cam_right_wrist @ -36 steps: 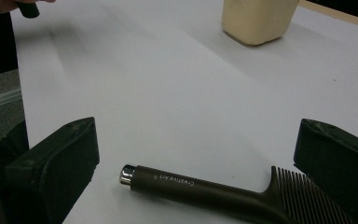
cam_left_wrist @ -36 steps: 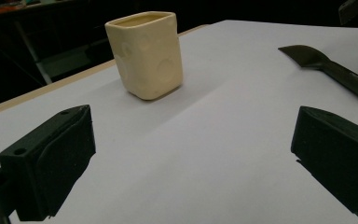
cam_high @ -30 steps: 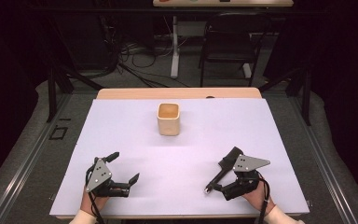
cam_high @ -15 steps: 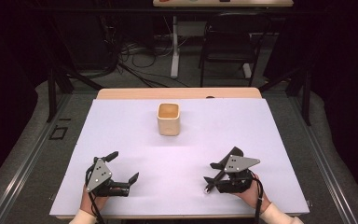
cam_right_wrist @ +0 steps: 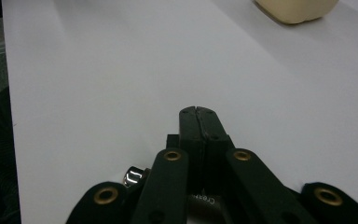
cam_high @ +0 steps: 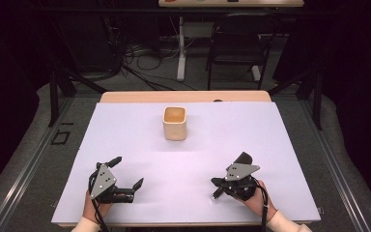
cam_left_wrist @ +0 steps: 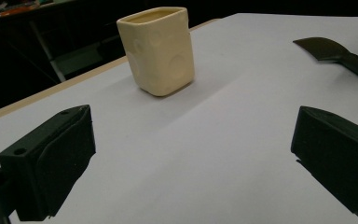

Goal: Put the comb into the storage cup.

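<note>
Your right gripper [cam_right_wrist: 198, 112] has its jaws pressed flat together with nothing between them; they have just been closing, and in the right gripper view the two black pads meet at a thin seam in the lower centre of the frame, over bare white bench [cam_right_wrist: 98, 84]. In the high view that right gripper [cam_high: 217, 186] sits lower right of centre, tips turned toward the left of the frame, low over the surface, your hand [cam_high: 256, 198] behind it. Your left gripper [cam_left_wrist: 191, 154] has its jaws wide apart and empty: one pad at the lower left, the other at the lower right of the left gripper view, white bench showing between them. In the high view the left gripper [cam_high: 125, 171] is at lower left, hand [cam_high: 92, 208] under it. The cream cup [cam_high: 175, 123] stands upright, upper centre of the bench [cam_high: 280, 145] in the high view, well apart from both grippers. Left gripper view puts the cup [cam_left_wrist: 158, 49] upper left of centre, clear of the jaws; the right gripper view catches its base at the top right edge.
</note>
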### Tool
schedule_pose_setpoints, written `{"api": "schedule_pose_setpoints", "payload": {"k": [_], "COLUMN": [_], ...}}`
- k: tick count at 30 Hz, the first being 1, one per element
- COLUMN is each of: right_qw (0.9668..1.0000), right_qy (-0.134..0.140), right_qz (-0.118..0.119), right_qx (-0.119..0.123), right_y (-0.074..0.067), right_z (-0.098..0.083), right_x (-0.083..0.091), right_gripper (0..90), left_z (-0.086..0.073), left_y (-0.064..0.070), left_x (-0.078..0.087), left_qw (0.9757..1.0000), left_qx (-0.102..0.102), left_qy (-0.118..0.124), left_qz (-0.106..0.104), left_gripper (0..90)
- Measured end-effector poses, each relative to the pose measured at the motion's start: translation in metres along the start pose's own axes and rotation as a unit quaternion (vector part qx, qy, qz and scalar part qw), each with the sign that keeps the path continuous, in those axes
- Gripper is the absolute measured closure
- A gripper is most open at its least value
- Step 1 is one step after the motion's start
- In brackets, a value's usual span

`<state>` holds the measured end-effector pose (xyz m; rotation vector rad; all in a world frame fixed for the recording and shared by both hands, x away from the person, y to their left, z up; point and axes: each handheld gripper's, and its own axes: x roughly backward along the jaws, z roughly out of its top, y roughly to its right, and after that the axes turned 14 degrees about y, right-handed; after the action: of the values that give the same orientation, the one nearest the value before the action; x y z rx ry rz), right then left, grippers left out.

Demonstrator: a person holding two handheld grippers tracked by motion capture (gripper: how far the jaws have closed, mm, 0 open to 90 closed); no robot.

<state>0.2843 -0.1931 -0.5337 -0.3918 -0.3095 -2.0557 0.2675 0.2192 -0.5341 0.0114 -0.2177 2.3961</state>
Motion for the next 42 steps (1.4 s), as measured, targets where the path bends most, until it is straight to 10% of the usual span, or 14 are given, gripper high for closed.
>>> {"api": "schedule_pose_setpoints", "payload": {"k": [42], "right_qw": [0.9972], "right_qy": [-0.071], "right_qz": [0.012], "right_qx": [-0.020], "right_y": [-0.011], "right_z": [-0.011], "right_x": [0.006], "right_gripper": [90.0], "left_z": [0.000], "left_y": [-0.002], "left_x": [0.000], "left_qw": [1.0000], "left_qx": [0.001], "left_qy": [-0.005], "left_qz": [0.004], "left_gripper": [0.0]}}
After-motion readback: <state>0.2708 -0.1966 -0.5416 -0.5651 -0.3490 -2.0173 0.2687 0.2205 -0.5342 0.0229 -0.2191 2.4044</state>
